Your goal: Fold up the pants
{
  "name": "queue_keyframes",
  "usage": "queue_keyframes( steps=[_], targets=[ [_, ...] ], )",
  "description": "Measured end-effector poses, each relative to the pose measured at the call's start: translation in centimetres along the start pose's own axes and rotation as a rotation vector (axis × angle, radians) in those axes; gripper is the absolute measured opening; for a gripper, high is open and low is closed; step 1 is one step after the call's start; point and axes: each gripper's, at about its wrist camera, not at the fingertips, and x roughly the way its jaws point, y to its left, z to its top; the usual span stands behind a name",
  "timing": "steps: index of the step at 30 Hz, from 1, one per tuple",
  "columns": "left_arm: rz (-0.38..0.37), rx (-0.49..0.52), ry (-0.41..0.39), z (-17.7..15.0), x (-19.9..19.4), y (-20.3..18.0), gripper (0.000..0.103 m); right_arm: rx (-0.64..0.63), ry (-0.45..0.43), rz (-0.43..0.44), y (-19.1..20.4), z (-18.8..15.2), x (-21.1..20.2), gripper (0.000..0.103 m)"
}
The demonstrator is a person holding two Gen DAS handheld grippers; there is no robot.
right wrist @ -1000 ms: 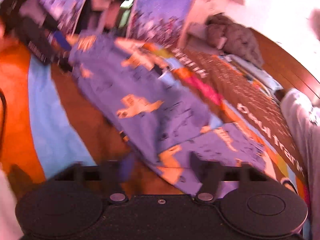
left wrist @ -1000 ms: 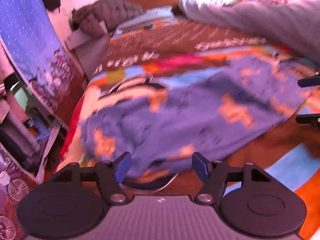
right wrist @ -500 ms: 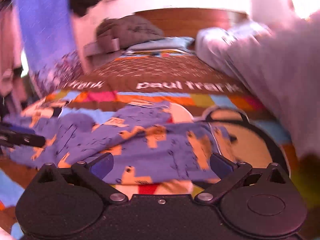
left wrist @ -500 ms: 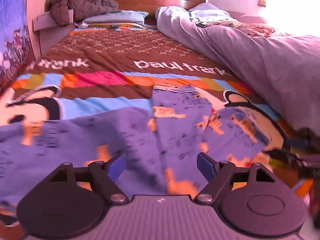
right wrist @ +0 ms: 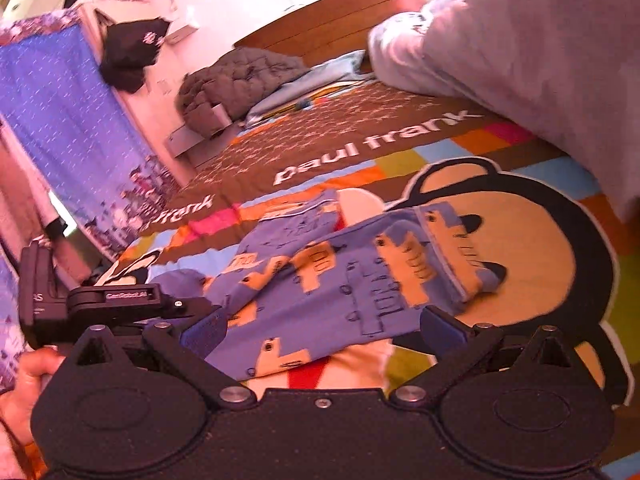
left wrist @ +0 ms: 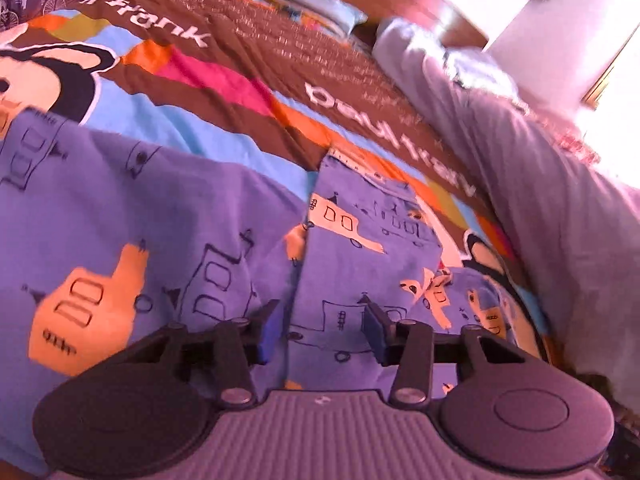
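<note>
Pants (left wrist: 168, 240), blue-purple with orange house prints, spread flat on the bedspread (left wrist: 224, 80), a cartoon-face cover lettered "paul frank". Seen from the left gripper (left wrist: 322, 330), the cloth fills everything just ahead of and below the tool; a vertical fold or seam line runs straight away from the gap between its fingers, one panel to the tool's left, another to its right. Long axis of the garment lies crosswise to this gripper, running off to both sides. Left jaws half spread and closing; cloth lies beneath and between the blue pads (left wrist: 269, 332), but whether they pinch it cannot be told from here. From the right gripper (right wrist: 322, 330) the pants (right wrist: 340, 276) stretch side to side just beyond the fingertips, left end toward the other tool, right end a ribbed band (right wrist: 452, 248) that lies on the cartoon face's tan patch and slants away to the tool's right. A second layer or leg shows behind the near one, edge tilted up-left. Right jaws spread as wide as they go, nothing between the pads; the cloth's near edge sits ahead of the gap, apart from both fingers. The left gripper (right wrist: 120, 300) shows at this tool's far left, held in a hand (right wrist: 24, 384), its tip over the pants' left end. A pale grey duvet (right wrist: 540, 60) lies heaped ahead-right of the tool.
</note>
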Motion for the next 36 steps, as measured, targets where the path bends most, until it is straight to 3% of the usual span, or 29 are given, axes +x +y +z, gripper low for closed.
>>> queue_keyframes(
  steps=[4, 6, 8, 13, 17, 20, 22, 24, 25, 26, 29, 31, 33, 36],
  targets=[
    [-0.045, -0.049, -0.055, -0.9, -0.6, 1.6, 0.034, -0.023, 0.022, -0.001, 0.9, -0.2, 0.7, 0.102],
    [-0.036, -0.104, -0.06, -0.8, -0.4, 2.6, 0.007, -0.031, 0.02, -0.006, 1.1, -0.2, 0.7, 0.102],
    [-0.044, -0.155, -0.06, -0.8, -0.3, 3.6, 0.003, -0.033, 0.012, -0.019, 1.2, 0.0, 0.6, 0.099],
    [-0.115, -0.158, -0.047, -0.5, -0.1, 3.9, 0.003, -0.091, 0.014, -0.054, 3.1, 2.6, 2.9, 0.092],
    [-0.189, -0.209, -0.037, -0.3, 0.1, 4.7, 0.016, -0.144, 0.063, 0.005, 6.1, 6.1, 7.2, 0.091],
    [-0.199, -0.218, -0.032, -0.3, 0.5, 4.6, 0.02, -0.179, 0.145, 0.065, 8.3, 9.2, 12.5, 0.09],
    [-0.228, -0.21, -0.032, -0.2, 0.6, 4.5, 0.037, -0.253, 0.183, 0.03, 10.0, 10.8, 16.0, 0.09],
    [-0.293, -0.179, -0.044, 0.0, 0.6, 3.9, 0.066, -0.307, 0.25, -0.056, 11.6, 12.2, 20.1, 0.09],
    [-0.308, -0.159, -0.049, 0.0, 0.5, 3.5, 0.07, -0.312, 0.293, -0.095, 12.2, 12.8, 22.1, 0.09],
    [-0.296, -0.131, -0.052, 0.0, 0.5, 3.0, 0.071, -0.317, 0.318, -0.11, 12.8, 13.2, 23.7, 0.088],
    [-0.22, -0.103, -0.046, 0.1, 0.9, 2.4, 0.056, -0.376, 0.369, -0.139, 14.6, 13.3, 26.8, 0.078],
    [-0.214, -0.141, -0.047, 0.3, 1.0, 2.9, 0.049, -0.433, 0.42, -0.171, 15.8, 12.8, 28.4, 0.072],
    [-0.225, -0.184, -0.048, 0.6, 1.2, 3.6, 0.04, -0.465, 0.457, -0.203, 16.0, 12.0, 29.5, 0.058],
    [-0.217, -0.196, -0.044, 0.9, 1.5, 3.7, 0.037, -0.48, 0.521, -0.244, 15.7, 10.6, 30.9, 0.049]
  ],
)
